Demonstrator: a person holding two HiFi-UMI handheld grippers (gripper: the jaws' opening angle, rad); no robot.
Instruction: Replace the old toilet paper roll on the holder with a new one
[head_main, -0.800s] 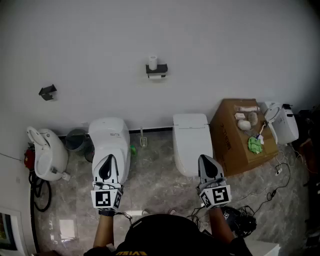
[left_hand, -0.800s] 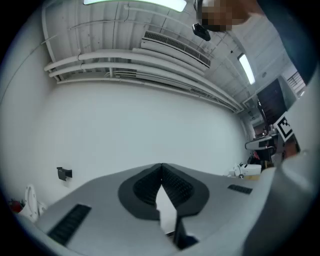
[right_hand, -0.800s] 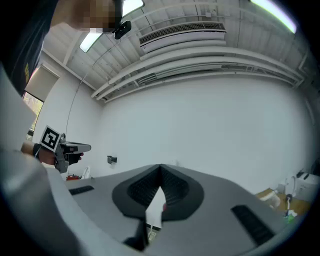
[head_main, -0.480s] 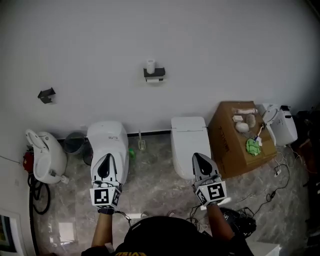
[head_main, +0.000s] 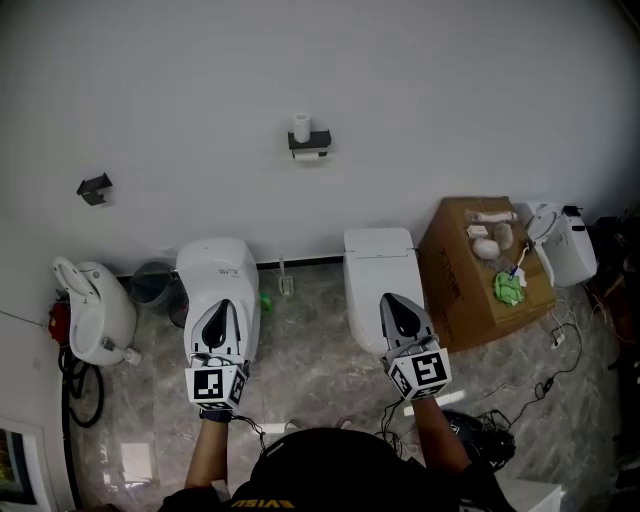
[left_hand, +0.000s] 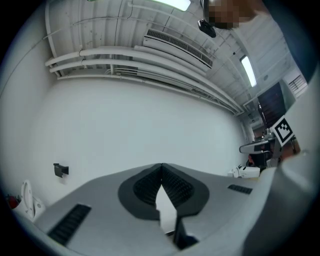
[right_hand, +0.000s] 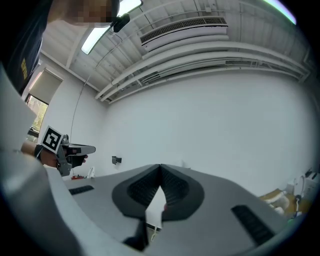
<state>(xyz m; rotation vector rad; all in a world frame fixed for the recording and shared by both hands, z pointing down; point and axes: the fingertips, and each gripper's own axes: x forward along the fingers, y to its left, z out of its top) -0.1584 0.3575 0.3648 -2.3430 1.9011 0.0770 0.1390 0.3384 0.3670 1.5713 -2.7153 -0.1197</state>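
White wall (head_main: 450, 80) w/ holder (head_main: 312, 141), roll (head_main: 301, 126) atop; L gripper (head_main: 219, 313), R gripper (head_main: 393, 302) jaws together, empty.

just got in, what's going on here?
A person faces a white wall with a tool in each hand. The left tongs and right tongs are shut and empty. The wall holder, a white roll standing on top, is well ahead, untouched.

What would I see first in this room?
A rounded white toilet and a boxy white toilet stand side by side against the wall. High between them, a small black wall holder carries an upright white paper roll. The left gripper and right gripper hover shut, empty.
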